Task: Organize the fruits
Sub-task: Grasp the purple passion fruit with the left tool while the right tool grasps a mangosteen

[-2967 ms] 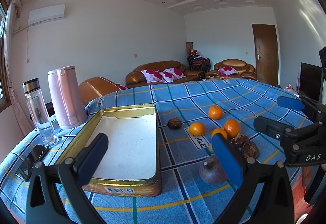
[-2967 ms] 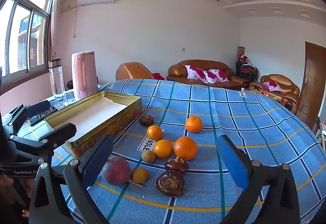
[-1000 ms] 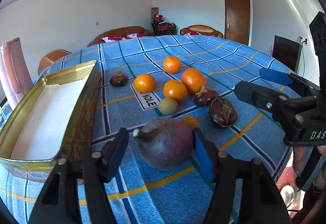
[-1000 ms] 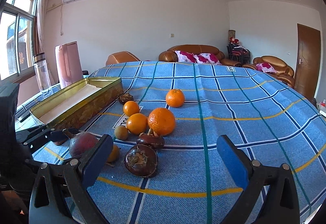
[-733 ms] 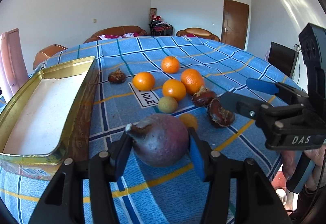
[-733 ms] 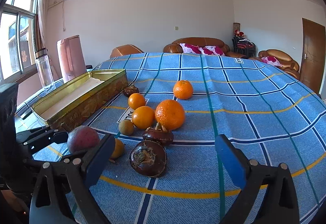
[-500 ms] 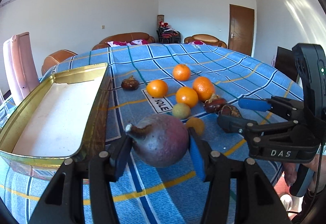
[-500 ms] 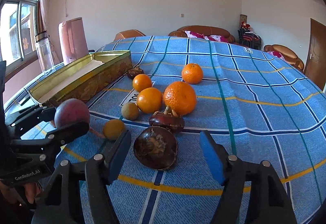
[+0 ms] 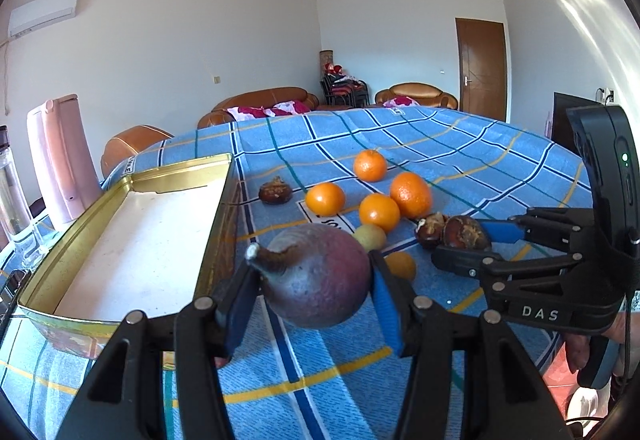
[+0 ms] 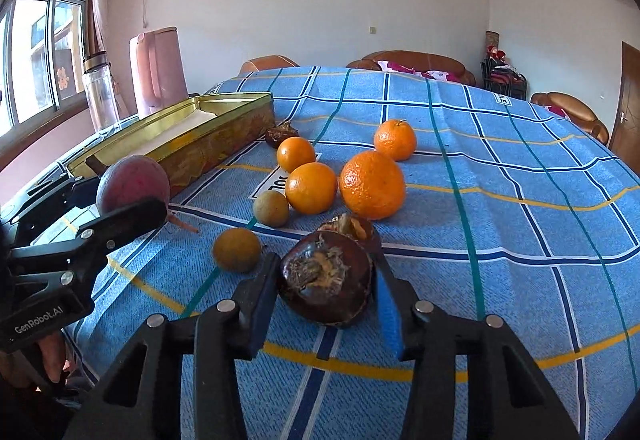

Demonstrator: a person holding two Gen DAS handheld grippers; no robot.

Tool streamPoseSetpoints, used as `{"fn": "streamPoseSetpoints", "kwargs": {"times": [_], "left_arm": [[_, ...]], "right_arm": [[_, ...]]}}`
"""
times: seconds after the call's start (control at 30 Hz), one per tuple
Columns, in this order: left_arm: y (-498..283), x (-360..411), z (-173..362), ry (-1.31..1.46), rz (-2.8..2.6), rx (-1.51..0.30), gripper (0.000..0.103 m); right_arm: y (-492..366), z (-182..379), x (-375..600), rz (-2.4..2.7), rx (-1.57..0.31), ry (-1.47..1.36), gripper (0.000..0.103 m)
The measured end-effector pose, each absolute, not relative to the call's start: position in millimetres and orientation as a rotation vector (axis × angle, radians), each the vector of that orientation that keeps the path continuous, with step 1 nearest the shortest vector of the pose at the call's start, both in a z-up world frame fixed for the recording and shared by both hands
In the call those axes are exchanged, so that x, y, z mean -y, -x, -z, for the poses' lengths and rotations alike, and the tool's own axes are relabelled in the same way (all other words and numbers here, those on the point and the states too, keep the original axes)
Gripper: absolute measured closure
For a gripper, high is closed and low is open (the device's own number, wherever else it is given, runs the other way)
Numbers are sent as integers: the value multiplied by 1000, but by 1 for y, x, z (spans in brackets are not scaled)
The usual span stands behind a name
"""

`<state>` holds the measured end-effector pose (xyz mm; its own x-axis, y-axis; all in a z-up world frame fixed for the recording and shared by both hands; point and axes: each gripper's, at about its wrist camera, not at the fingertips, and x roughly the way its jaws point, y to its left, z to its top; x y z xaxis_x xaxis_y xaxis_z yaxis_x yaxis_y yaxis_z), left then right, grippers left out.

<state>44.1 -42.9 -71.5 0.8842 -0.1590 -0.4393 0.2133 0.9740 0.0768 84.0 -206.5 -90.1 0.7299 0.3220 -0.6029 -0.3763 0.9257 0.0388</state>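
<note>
My left gripper [image 9: 314,280] is shut on a purple-red fruit [image 9: 320,276] with a stub stem, held just above the cloth beside the open gold tin [image 9: 132,180]. The right wrist view shows that fruit [image 10: 132,182] in the left gripper [image 10: 120,200], near the tin [image 10: 224,100]. My right gripper [image 10: 324,280] is closing on a dark brown fruit [image 10: 326,280] lying on the cloth, and both pads touch its sides. Several oranges [image 10: 372,184] and two small greenish fruits [image 10: 271,208] lie just beyond it.
A second dark fruit [image 10: 348,226] sits right behind the gripped one, and another [image 10: 282,134] lies by the tin's far corner. A pink kettle [image 10: 158,68] and a glass bottle [image 10: 100,92] stand left of the tin. The blue checked tablecloth [image 10: 520,220] stretches away on the right.
The right gripper's fingers came in from wide apart to both sides of the dark fruit as it sank toward it. The left gripper closed on the purple-red fruit and raised it off the cloth.
</note>
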Motion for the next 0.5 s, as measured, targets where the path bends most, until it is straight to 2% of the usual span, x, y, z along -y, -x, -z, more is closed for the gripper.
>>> {"fn": "streamPoseSetpoints", "kwargs": {"times": [0.5], "left_arm": [[-34, 43, 64, -146, 163, -379, 48]], "right_arm": [[-76, 80, 204, -383, -575, 113, 56]]}}
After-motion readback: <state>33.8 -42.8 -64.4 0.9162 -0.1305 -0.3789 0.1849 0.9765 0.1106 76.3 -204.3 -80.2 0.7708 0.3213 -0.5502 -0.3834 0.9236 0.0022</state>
